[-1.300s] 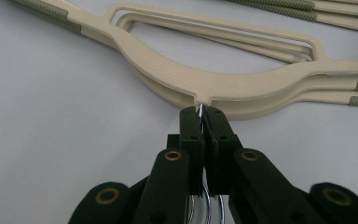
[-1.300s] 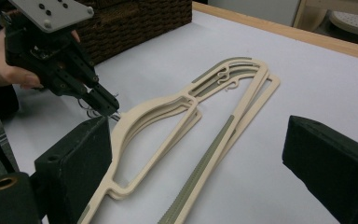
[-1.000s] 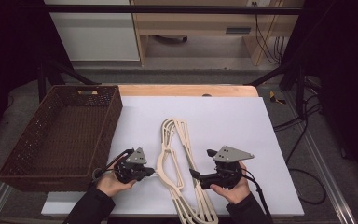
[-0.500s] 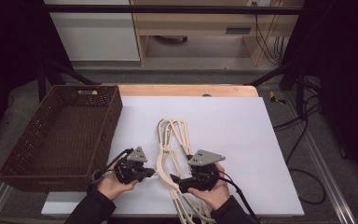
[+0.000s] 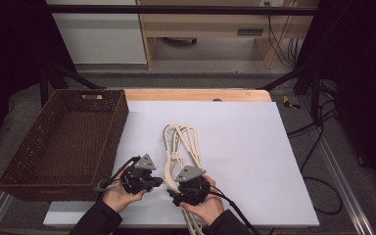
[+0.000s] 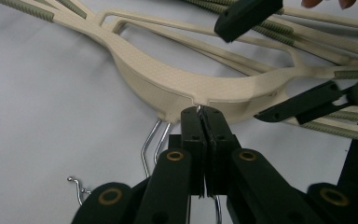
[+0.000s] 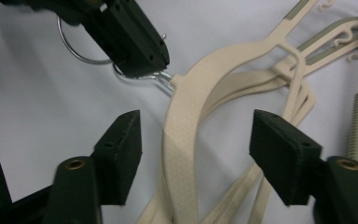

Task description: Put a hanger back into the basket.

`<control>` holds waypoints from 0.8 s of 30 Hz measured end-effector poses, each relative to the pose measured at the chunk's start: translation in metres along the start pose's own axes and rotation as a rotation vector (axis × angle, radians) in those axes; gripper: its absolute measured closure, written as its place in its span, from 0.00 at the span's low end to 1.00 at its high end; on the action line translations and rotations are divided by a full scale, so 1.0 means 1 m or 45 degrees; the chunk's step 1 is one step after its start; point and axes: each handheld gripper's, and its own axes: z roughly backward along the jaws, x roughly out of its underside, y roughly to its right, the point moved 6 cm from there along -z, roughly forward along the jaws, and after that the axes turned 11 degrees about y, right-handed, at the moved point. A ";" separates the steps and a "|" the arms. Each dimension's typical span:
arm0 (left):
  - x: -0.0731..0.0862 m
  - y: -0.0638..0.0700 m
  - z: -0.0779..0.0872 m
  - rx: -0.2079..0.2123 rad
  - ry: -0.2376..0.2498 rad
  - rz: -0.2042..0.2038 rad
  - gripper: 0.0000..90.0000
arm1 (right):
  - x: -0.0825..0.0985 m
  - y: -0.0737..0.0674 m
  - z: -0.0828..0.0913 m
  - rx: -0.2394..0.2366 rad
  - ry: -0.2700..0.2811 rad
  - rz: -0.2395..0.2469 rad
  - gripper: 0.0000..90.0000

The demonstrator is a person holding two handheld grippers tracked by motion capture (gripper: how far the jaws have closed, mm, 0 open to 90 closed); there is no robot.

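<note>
Left hand-held gripper pinches the metal hook of a cream hanger.
Right hand-held gripper gapes wide astride that hanger's arm; basket at ten o'clock.

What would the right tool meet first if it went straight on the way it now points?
Probably the top hanger: its cream neck lies between the open jaws of the right tool. Just beyond, the left tool is shut on a wire hook. Depth is hard to judge.
</note>
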 end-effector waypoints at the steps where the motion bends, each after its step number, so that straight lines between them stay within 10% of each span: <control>1: 0.000 0.000 0.000 -0.001 0.001 0.005 0.98 | 0.003 0.000 -0.002 -0.004 -0.024 0.011 0.46; 19: 0.000 -0.001 0.001 0.012 0.014 0.065 0.97 | 0.011 -0.007 -0.010 -0.018 -0.091 0.060 0.81; 24: -0.016 0.001 0.018 0.024 0.215 0.096 0.74 | 0.008 -0.005 -0.003 -0.006 -0.074 0.061 0.82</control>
